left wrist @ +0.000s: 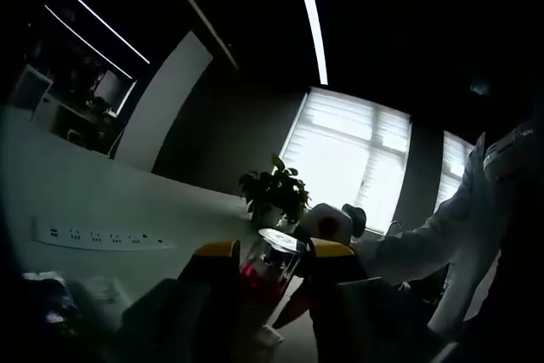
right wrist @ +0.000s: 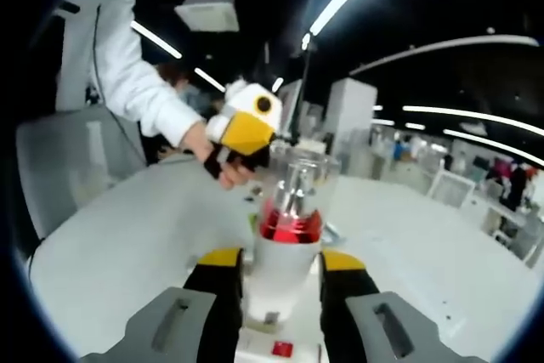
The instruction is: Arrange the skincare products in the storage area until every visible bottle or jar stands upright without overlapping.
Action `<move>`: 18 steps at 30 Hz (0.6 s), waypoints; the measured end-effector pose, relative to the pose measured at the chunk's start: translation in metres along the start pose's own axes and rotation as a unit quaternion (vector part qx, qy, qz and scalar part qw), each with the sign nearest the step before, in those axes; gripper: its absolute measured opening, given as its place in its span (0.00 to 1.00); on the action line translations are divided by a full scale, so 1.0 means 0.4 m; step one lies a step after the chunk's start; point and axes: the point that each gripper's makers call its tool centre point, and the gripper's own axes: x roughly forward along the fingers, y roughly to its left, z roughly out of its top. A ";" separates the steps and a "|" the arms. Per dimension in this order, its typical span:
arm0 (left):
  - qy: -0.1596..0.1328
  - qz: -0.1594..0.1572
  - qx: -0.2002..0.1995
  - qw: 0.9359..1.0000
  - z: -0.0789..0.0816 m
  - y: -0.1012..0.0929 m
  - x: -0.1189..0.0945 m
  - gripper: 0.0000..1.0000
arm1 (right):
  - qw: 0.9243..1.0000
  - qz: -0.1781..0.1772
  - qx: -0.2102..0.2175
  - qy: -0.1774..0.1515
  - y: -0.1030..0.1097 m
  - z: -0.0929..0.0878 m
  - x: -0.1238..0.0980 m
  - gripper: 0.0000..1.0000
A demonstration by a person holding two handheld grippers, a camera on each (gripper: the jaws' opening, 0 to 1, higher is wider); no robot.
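A: What does the figure show at its centre?

B: A bottle: white body, red metallic collar, clear cap. In the right gripper view it stands upright between the right gripper's yellow-tipped jaws, which pinch its white body from both sides. In the left gripper view the bottle sits between the left gripper's jaws, near the clear cap and red collar; whether those jaws actually touch it cannot be told, the view being dark.

A: How is it likely to handle?

B: Probably light and stiff. The glossy body and smooth cap look slippery, and the clear cap may pull off. The white body below the collar appears the safer hold, being broad and straight-sided.

A: What surrounds it?

B: A white worktop; a person's hand in a white sleeve is raised above it, behind the bottle. A potted plant and a socket strip stand on the worktop in the left gripper view.

A: What stays unclear?

B: The bottle's base is cut off below the jaws, so its contact with the worktop cannot be judged. Small items at the lower edge and dark shapes at lower left are unreadable.
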 end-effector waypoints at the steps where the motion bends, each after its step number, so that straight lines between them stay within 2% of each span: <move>1: -0.001 0.002 0.002 1.000 0.002 0.000 -0.003 0.26 | 1.000 -0.003 0.002 0.000 0.000 -0.001 -0.002 0.33; 6: 0.015 0.017 0.021 1.000 -0.003 0.000 -0.014 0.28 | 1.000 -0.017 0.009 -0.001 -0.006 0.007 -0.018 0.33; 12: 0.034 0.035 0.042 0.998 0.002 -0.007 -0.042 0.32 | 0.999 -0.043 0.022 -0.008 -0.001 0.027 -0.042 0.38; 14: 0.046 0.050 0.058 0.996 0.004 -0.002 -0.057 0.33 | 0.998 -0.059 0.030 -0.009 0.005 0.035 -0.052 0.37; 17: 0.051 0.058 0.074 0.994 0.006 -0.014 -0.079 0.32 | 0.993 -0.095 0.058 -0.032 0.015 0.051 -0.070 0.38; 18: 0.050 0.057 0.086 0.993 0.008 -0.021 -0.087 0.32 | 0.992 -0.106 0.063 -0.024 0.017 0.045 -0.077 0.38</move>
